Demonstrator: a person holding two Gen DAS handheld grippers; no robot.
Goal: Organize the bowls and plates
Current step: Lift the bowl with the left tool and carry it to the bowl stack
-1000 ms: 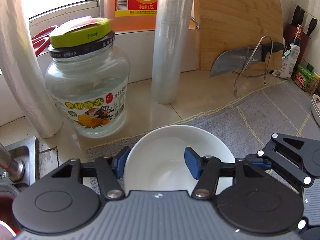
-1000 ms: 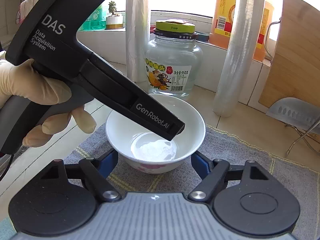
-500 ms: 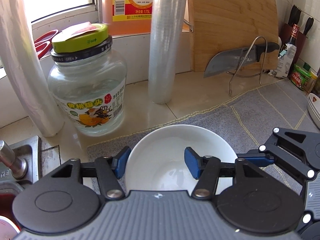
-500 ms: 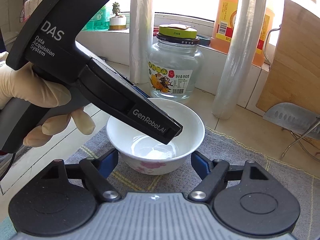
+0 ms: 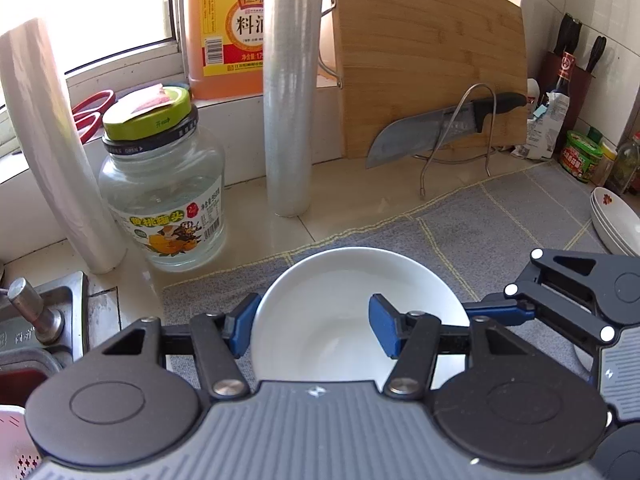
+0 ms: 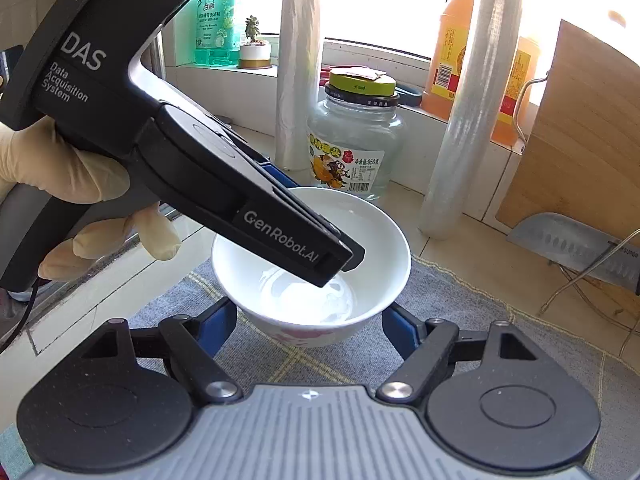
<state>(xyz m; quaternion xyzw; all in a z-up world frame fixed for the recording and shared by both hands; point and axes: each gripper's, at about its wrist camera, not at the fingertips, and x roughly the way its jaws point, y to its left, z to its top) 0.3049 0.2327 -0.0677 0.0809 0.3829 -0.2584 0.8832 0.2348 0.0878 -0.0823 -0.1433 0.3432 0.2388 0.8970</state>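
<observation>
A white bowl point(image 5: 320, 292) with a pink flower on its outer wall point(image 6: 304, 336) hangs just over the grey mat point(image 5: 500, 216). My left gripper point(image 5: 310, 328) is shut on its left wall, one blue pad outside the rim and one inside. In the right wrist view the left gripper's tip point(image 6: 340, 260) dips into the bowl, held by a gloved hand point(image 6: 60, 168). My right gripper point(image 6: 308, 326) clasps the bowl's lower wall, a pad pressing each side. One of its blue fingers point(image 5: 496, 312) reaches the bowl's right side. A stack of white plates point(image 5: 612, 220) lies at the mat's right edge.
Behind the bowl stand a glass jar point(image 5: 164, 200) with a green lid, two film rolls point(image 5: 288, 120), an orange bottle point(image 5: 224, 32) and a bamboo cutting board point(image 5: 432, 60). A cleaver point(image 5: 420, 132) rests on a wire rack. A sink point(image 5: 44, 320) is at the left, condiment bottles point(image 5: 580, 152) far right.
Both grippers have risen and drawn back together with the bowl between them. The jar and rolls look farther off, and the plate stack has come into view at the right.
</observation>
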